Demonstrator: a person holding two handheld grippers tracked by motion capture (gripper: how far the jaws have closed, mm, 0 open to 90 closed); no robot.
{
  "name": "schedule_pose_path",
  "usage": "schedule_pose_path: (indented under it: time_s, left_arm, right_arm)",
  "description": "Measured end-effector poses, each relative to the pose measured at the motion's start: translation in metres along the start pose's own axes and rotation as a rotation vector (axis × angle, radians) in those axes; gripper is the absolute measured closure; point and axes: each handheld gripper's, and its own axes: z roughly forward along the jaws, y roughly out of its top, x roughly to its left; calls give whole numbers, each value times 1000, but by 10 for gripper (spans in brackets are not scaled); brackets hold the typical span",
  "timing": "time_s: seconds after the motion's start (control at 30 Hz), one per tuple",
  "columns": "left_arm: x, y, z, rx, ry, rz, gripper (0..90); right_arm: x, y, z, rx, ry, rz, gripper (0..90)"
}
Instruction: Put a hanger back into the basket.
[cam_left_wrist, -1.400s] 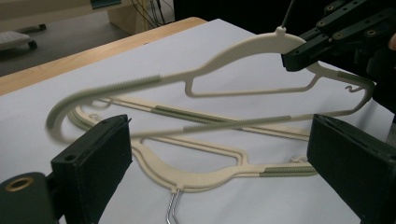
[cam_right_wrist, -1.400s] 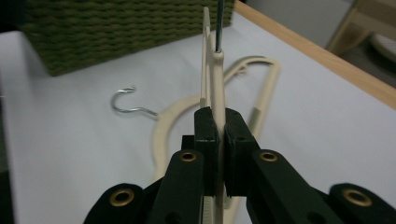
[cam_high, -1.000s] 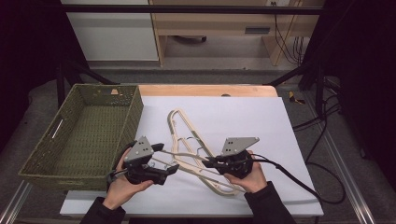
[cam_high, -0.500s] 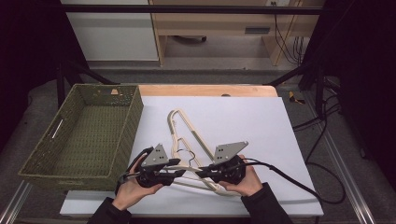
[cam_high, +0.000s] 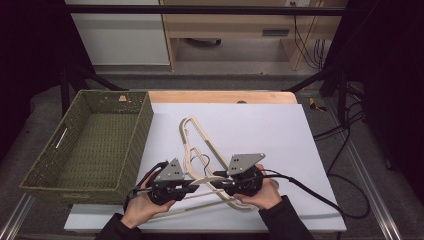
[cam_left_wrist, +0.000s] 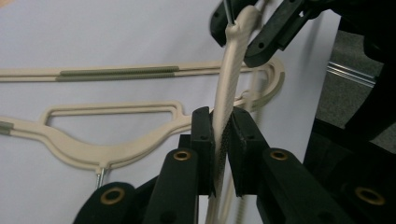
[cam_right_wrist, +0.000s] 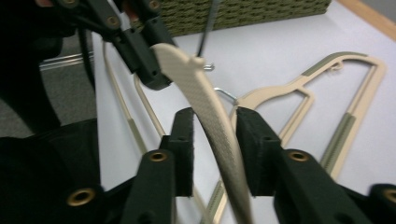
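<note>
Two grippers take hold of one cream hanger (cam_high: 212, 184) at the near edge of the white table (cam_high: 280, 135), beside a green basket (cam_high: 87, 145). The left gripper (cam_left_wrist: 219, 135) has its jaws closed on the hanger's arm, the pads pressing both faces of the plastic. The right gripper (cam_right_wrist: 215, 140) straddles the same arm near the hook, but a gap shows on either side of the plastic, so its jaws stand apart and the grasp on that side is not yet made. The held hanger stands on edge, raised off the table between the two hands. Other hangers (cam_high: 192, 137) lie flat on the table beyond it, one reaching toward the far edge. The basket is empty. Judged from this, the work is at an early stage: one hanger is lifted and half secured, none has reached the basket, and the rest lie untouched.
</note>
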Motion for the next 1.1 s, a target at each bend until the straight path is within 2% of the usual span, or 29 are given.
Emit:
schedule_pose_path:
  time_s: [0.07,0.13,0.23,0.3,0.33,0.37,0.4,0.43,0.47,0.5,0.57,0.7,0.8,0.93,1.1]
  left_arm:
    - [-2,0,0,0,-20,-3,836]
    - [-4,1,1,-5,-35,-9,861]
    - [-4,2,-2,-17,-47,-34,862]
    - [-4,2,-6,-29,-30,-49,863]
    - [-3,2,-9,-35,-9,-53,863]
    - [-3,2,-9,-35,-9,-53,863]
    - [-3,2,-11,-41,3,-59,863]
    - [-2,2,-12,-47,13,-64,863]
    - [-2,2,-14,-55,23,-69,863]
    - [-2,2,-16,-62,35,-73,863]
    - [-1,2,-19,-68,55,-78,863]
    - [0,3,-26,-90,88,-90,863]
    - [1,6,-36,-114,105,-93,863]
    - [3,9,-52,-152,123,-93,863]
    - [9,21,-78,-189,158,-80,863]
  right_arm:
    - [0,0,0,-2,-8,-8,626]
    - [-1,-1,1,-2,-39,-8,575]
    - [-1,-1,0,-8,-31,1,568]
    - [-1,0,-2,-35,-44,11,511]
    - [-2,1,-7,-70,-61,24,471]
    - [-2,1,-7,-70,-61,24,471]
    - [-4,0,-15,-120,-66,48,409]
    - [-4,0,-15,-120,-66,48,409]
    - [-7,-2,-23,-159,-95,75,346]
    - [-7,-2,-23,-159,-95,75,346]
    - [-11,-5,-31,-184,-140,110,287]
    - [-18,-15,-47,-240,-198,201,204]
    - [-20,-23,-55,-250,-221,225,190]
    - [-21,-33,-68,-262,-284,264,139]
    - [-25,-45,-79,-272,-318,298,126]
